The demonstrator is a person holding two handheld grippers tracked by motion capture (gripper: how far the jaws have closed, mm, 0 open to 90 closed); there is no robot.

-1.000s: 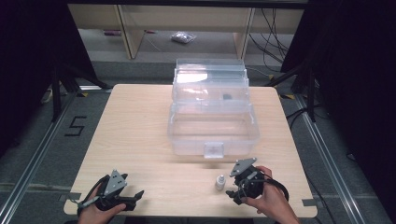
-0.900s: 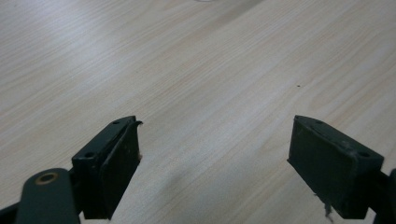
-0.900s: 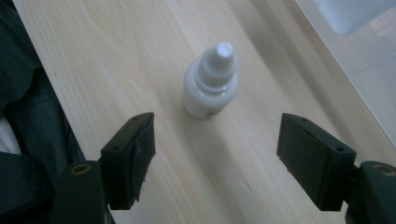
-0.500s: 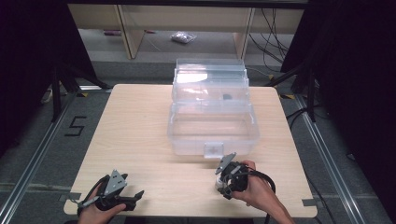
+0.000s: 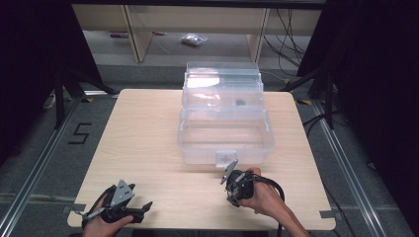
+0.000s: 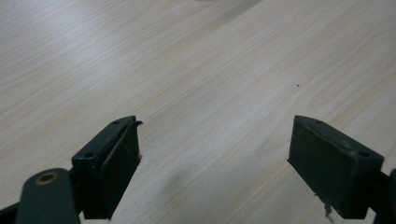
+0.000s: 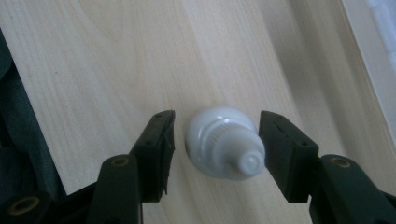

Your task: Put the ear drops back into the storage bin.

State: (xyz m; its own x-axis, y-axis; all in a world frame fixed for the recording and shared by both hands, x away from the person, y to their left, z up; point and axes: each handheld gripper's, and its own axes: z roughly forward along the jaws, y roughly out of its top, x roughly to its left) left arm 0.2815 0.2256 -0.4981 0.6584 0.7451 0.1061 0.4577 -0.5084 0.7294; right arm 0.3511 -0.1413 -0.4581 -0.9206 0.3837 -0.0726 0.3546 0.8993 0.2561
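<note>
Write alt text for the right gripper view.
A small white bottle stands on the wooden table, seen from above, between the right gripper's two black jaws, which have just been closing. A narrow gap remains at the left jaw; contact at the right is unclear.

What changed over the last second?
The right gripper moved left across the table and came down over the small white bottle; its jaws have just been closing around it, with small gaps still showing at each pad. The left gripper, open, and the clear plastic box stayed put.
</note>
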